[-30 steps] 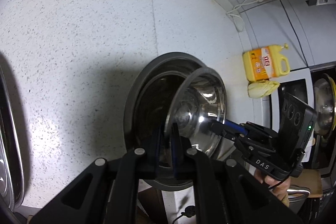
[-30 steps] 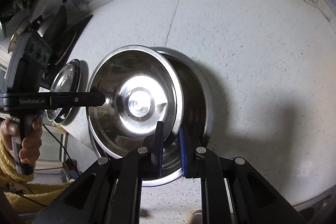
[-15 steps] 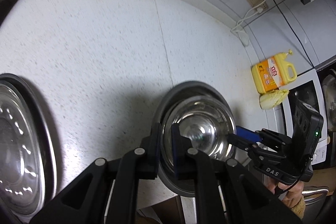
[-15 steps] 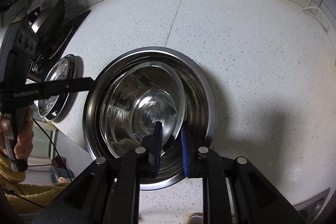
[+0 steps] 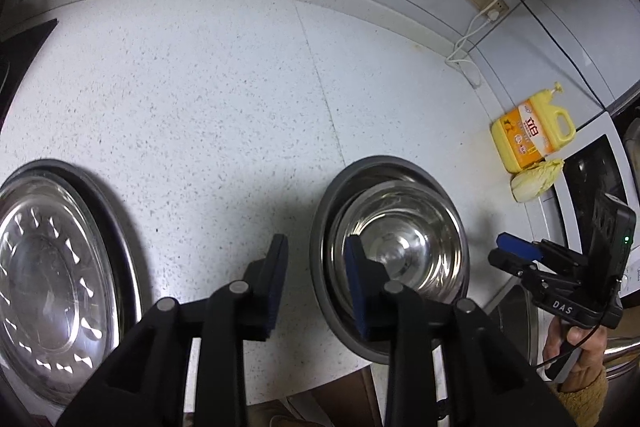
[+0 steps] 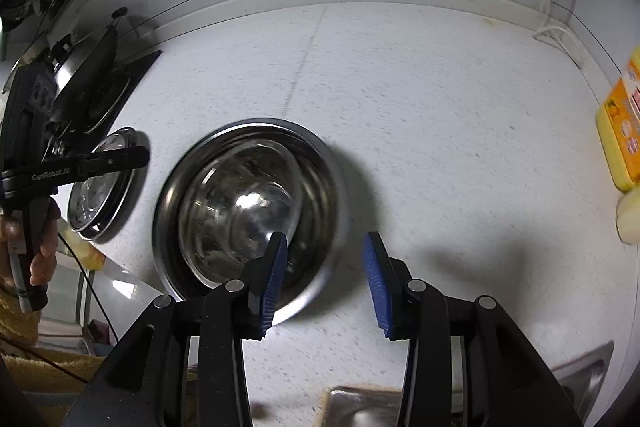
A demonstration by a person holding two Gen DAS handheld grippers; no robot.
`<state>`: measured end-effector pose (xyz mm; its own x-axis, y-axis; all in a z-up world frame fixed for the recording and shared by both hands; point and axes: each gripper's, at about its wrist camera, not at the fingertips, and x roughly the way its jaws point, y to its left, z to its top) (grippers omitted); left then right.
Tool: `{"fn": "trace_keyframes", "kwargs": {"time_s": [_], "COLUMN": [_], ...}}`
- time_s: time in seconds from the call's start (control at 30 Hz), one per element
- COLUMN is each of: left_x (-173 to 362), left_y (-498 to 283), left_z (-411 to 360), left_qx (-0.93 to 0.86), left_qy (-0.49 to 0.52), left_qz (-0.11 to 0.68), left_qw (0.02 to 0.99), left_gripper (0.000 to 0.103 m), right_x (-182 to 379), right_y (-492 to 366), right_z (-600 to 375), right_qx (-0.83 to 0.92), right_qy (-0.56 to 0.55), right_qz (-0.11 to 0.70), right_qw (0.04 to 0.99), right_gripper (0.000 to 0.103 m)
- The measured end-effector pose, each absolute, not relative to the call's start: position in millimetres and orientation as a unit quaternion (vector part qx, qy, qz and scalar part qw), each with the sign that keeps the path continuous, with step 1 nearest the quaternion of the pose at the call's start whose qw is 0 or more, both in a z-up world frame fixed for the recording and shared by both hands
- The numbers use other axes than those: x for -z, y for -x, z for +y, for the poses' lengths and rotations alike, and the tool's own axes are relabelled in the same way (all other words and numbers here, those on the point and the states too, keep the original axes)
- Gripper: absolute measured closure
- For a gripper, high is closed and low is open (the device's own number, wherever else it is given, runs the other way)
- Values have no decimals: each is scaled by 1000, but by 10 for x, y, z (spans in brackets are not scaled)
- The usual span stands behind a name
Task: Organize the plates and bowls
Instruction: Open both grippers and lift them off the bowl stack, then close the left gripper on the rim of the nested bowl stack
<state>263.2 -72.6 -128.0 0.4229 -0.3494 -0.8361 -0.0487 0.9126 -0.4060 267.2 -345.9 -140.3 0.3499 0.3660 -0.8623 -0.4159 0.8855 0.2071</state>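
Observation:
A small steel bowl (image 5: 400, 251) (image 6: 240, 211) sits nested inside a larger steel bowl (image 5: 320, 227) (image 6: 320, 163) on the speckled white counter. My left gripper (image 5: 316, 267) hovers over the bowls' left edge. Its jaws are opening, and only the big bowl's rim shows in the gap, untouched. My right gripper (image 6: 325, 267) hovers over the bowls' right edge, jaws opening too, pads clear of the rim. Each gripper shows in the other's view, the right gripper (image 5: 516, 251) and the left gripper (image 6: 120, 157). A second shiny dish stack (image 5: 48, 267) (image 6: 100, 187) lies to the left.
A yellow detergent jug (image 5: 532, 135) and a pale cabbage (image 5: 536, 181) stand at the counter's right end by the wall. A stove with a pot (image 6: 88, 75) is at the far left. A sink edge (image 6: 360, 407) lies below the counter front. A white cable (image 5: 464, 55) trails from wall sockets.
Both grippers lowered the tilted small bowl into the large bowl, then let go and drew back up. Their jaws went from shut on its rim to apart.

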Motion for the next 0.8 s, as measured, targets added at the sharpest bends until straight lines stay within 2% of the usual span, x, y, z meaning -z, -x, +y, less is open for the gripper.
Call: {"fn": "trace_keyframes", "kwargs": {"time_s": [0.8], "left_x": [1649], "left_y": [-2605], "left_z": [-781], "left_qx": [91], "left_qy": [192], "left_qz": [561], "left_qw": [800], "left_gripper": [76], "right_x": [1708], "right_y": [-2823], "right_z": [-3309], "right_qx": [-221], "right_qy": [47], "right_qz": [563], "right_qw": [795], "right_gripper": [67]}}
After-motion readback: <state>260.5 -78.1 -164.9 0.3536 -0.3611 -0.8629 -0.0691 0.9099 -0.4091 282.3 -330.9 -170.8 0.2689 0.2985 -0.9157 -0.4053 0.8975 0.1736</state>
